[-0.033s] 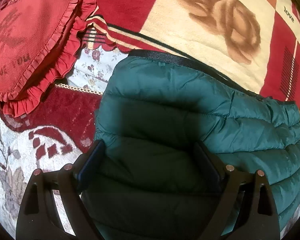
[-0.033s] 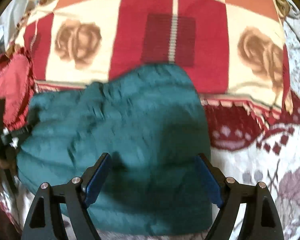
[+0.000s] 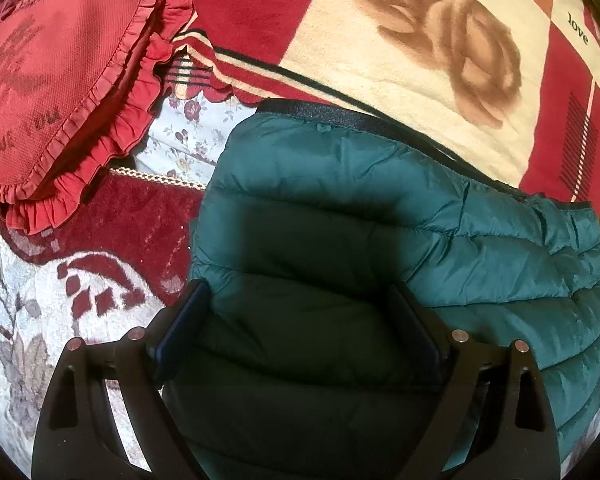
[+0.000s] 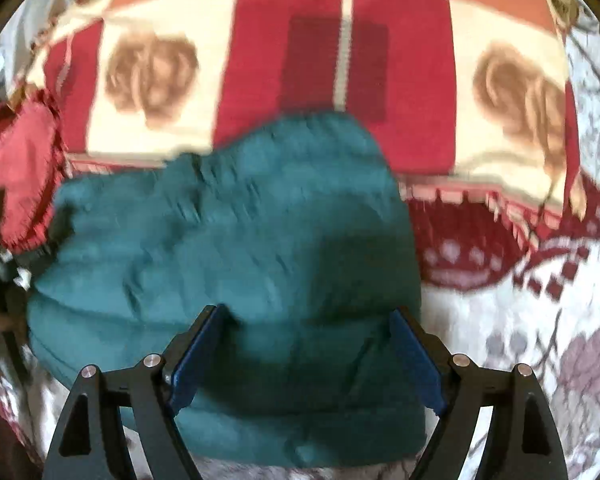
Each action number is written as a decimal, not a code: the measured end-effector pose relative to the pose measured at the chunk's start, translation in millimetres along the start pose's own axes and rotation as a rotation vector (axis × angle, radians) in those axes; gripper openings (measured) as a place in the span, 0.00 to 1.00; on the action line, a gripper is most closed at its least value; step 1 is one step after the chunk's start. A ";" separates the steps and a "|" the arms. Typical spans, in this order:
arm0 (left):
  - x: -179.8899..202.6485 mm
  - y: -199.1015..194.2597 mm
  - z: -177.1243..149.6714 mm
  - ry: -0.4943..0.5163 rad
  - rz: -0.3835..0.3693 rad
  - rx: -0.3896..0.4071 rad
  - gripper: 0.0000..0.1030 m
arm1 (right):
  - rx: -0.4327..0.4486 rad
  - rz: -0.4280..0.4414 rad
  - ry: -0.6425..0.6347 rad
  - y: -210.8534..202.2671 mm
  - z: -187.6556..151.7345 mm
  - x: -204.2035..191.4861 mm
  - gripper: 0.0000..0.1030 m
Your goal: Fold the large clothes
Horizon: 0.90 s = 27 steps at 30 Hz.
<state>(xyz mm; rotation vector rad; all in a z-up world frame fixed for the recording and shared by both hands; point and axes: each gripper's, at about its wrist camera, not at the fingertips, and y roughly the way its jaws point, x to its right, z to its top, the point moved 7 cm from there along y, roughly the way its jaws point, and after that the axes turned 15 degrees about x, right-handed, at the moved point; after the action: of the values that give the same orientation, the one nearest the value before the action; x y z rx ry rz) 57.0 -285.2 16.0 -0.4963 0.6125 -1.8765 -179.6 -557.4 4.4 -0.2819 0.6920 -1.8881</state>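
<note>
A green puffy jacket (image 3: 380,216) lies on a bed, on top of a white and dark red flower cover (image 3: 32,304). Its far edge touches a blanket (image 3: 380,60) with big brown roses and red squares. In the left wrist view a red heart pillow (image 3: 60,80) with frills sits far and to the left, close to the jacket but not on it. The jacket looks folded into a thick, neat block, with a dark band (image 3: 340,114) along its far edge. The left claw (image 3: 300,320) hangs over the near left part of the jacket. Its jaws are opening, and the jacket is below and between them, but the pads do not seem to press it. The right claw (image 4: 308,340) hangs over the near right part of the jacket (image 4: 240,240). Its jaws are opening too, with jacket under them and nothing pinched. The right view is blurry, so small things are hard to tell. I think this is the letting-go step after a fold. The fold looks nearly done. Next, the claws may need to lift away gently so the puffy cloth does not spring open. If one more fold is wanted, each claw must pinch an edge again and bring it over evenly.
</note>
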 end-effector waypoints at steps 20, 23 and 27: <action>-29.4 -127.1 -32.4 -0.055 -0.029 0.065 0.89 | 0.087 0.029 0.040 -86.1 -11.3 -37.6 0.89; -28.4 -142.7 -42.0 -0.048 -0.029 0.079 0.89 | 0.088 0.053 0.051 -91.6 -16.8 -52.2 0.89; -23.1 -157.8 -49.8 -0.026 -0.025 0.101 0.89 | 0.097 0.067 0.041 -98.6 -19.4 -69.7 0.89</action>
<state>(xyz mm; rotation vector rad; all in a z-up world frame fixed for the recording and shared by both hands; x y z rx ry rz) -77.5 -204.5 73.6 -0.4636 0.4931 -1.9109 -235.6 -460.8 54.4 -0.1571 0.6274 -1.8618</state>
